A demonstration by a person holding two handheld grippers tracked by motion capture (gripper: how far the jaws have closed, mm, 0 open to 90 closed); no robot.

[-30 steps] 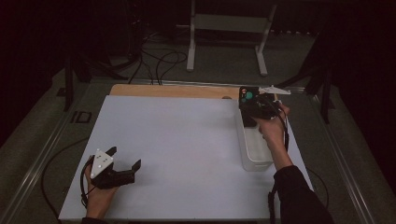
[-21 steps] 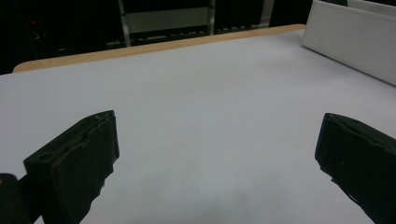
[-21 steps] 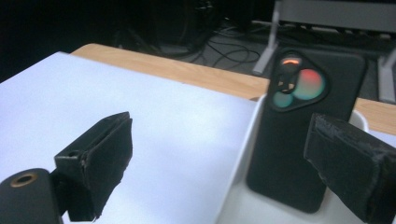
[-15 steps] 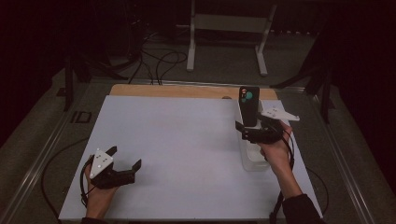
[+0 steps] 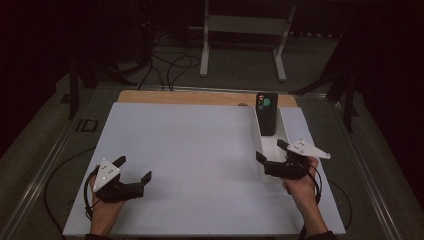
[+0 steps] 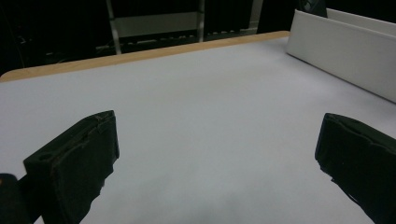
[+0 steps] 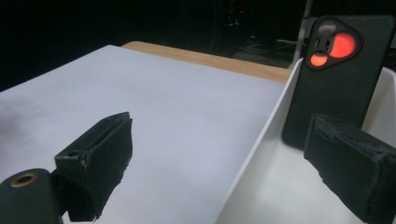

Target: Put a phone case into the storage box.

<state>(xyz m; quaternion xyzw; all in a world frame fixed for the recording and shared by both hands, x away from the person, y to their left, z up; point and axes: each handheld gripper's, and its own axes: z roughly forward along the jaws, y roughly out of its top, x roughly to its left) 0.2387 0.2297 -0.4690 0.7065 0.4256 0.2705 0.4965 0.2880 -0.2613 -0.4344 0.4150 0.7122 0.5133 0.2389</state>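
Note:
A phone in a black case (image 5: 266, 114) stands upright, leaning in the far end of a narrow white tray (image 5: 258, 134) at the right of the table. My right gripper (image 5: 270, 150) is open over the tray's near end, a hand's length short of the phone. In the right gripper view the phone (image 7: 336, 79) rises past the right jaw, inside the tray (image 7: 261, 149), and nothing lies between the open jaws of the right gripper (image 7: 224, 135). My left gripper (image 5: 133, 168) rests open and empty at the front left. In its own view the left gripper (image 6: 219, 130) faces bare mat.
A white mat (image 5: 195, 150) covers the table, with a wooden strip (image 5: 190, 97) along the far edge. The tray's side wall (image 6: 341, 51) shows at upper right in the left gripper view. Behind the table stand a metal frame (image 5: 242, 30) and floor cables (image 5: 170, 65).
My right gripper was at the phone at the tray's far end; it has drawn back toward the near end, leaving the phone standing. The left gripper stayed put.

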